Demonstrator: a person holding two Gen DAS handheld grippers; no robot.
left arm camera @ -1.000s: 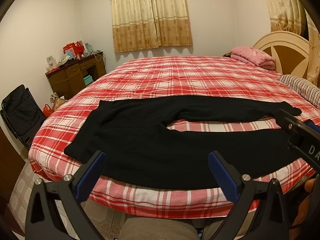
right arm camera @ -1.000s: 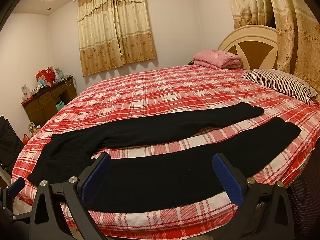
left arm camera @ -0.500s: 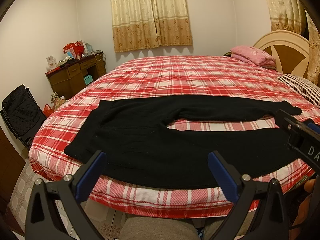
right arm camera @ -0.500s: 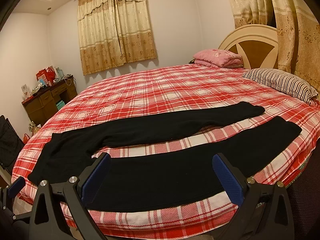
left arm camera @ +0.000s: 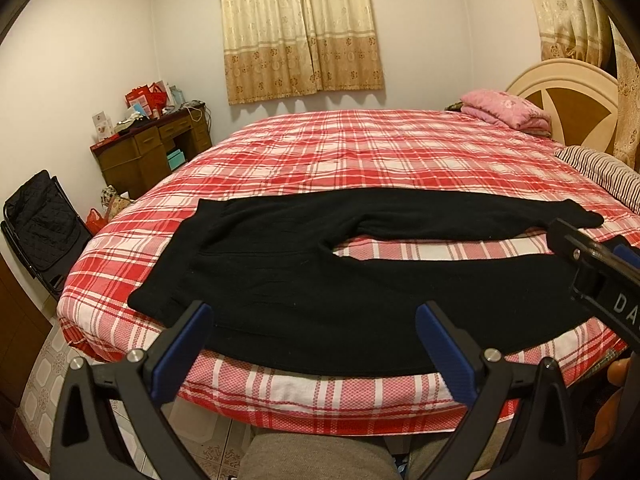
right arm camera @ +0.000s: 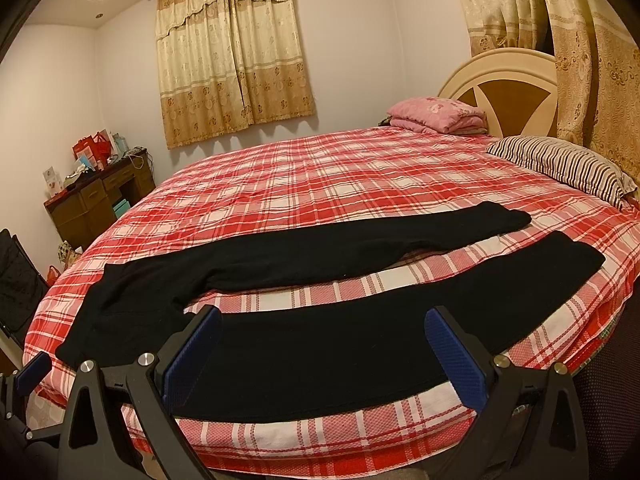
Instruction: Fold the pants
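Black pants (left arm camera: 280, 280) lie flat and unfolded on the red plaid bed (left arm camera: 360, 152), waistband to the left, both legs stretched to the right with a gap between them. They also show in the right wrist view (right arm camera: 320, 340). My left gripper (left arm camera: 312, 332) is open and empty, held off the bed's near edge by the waist and hip part. My right gripper (right arm camera: 324, 336) is open and empty, off the near edge by the nearer leg. Each gripper shows at the edge of the other's view.
A pink folded blanket (left arm camera: 504, 108) and a striped pillow (right arm camera: 560, 168) lie by the headboard (right arm camera: 500, 92). A wooden desk (left arm camera: 152, 152) with clutter and a black chair (left arm camera: 40, 224) stand at the left. Tiled floor (left arm camera: 40, 364) runs below the bed's edge.
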